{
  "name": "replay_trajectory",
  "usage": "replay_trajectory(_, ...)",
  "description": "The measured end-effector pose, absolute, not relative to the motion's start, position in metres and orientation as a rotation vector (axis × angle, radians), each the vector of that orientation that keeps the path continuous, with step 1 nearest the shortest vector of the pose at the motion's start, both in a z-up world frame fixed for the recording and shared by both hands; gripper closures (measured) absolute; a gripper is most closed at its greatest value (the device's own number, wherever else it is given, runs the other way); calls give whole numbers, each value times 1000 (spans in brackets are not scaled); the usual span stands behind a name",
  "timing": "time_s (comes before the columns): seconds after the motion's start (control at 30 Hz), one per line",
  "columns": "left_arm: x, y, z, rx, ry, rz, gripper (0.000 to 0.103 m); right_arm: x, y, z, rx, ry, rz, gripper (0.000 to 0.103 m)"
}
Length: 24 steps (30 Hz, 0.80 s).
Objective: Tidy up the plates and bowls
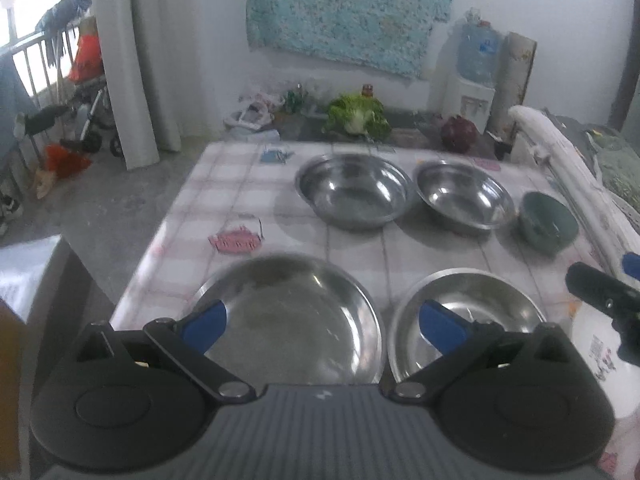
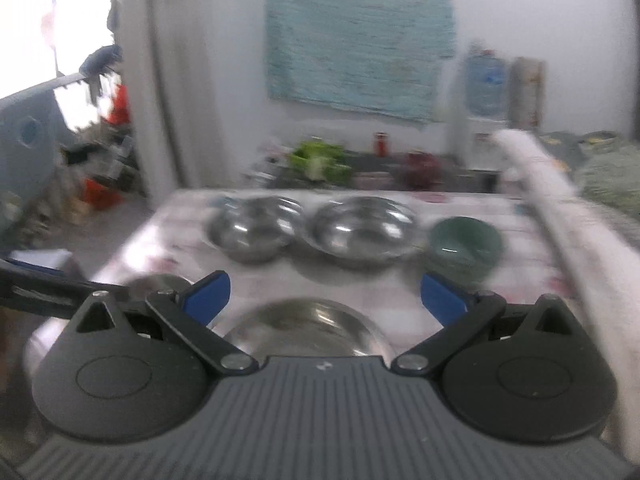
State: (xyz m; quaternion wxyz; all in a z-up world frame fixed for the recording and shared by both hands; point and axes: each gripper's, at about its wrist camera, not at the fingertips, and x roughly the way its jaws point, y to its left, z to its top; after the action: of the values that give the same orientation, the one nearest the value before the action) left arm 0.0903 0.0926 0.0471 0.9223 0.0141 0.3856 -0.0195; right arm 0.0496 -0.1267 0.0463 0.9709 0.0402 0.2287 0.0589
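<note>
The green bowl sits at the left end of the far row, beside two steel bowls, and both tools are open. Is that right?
Not quite. The left wrist view shows the green bowl at the right end of the far row, beside the two steel bowls. Left tool and right tool are open.

The left wrist view looks from the near edge of the table with the pale checked cloth (image 1: 224, 200), forward and a little down. The large flat steel plate (image 1: 288, 312) lies close at 6 o'clock, and the small dark green bowl (image 1: 548, 222) is far at 2 o'clock. The right wrist view is blurred and faces the same way from further right. Both views share the green bowl (image 2: 466, 246) and the turquoise cloth on the wall (image 2: 360, 40).
</note>
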Motion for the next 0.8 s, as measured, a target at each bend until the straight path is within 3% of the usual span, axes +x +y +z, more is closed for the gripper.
replay_trajectory(0.37, 173, 110, 53, 42, 720, -35, 0, 125, -107, 28, 287, 556, 256, 1)
replay_trajectory(0.5, 216, 111, 44, 57, 737, -38, 1, 169, -102, 26, 234, 570, 258, 1)
replay_trajectory(0.63, 263, 106, 22, 93, 797, -21, 10, 218, -106, 35, 151, 552, 253, 1)
replay_trajectory(0.8, 307, 109, -9, 20, 940, -73, 31, 309, -114, 37, 133, 598, 265, 3)
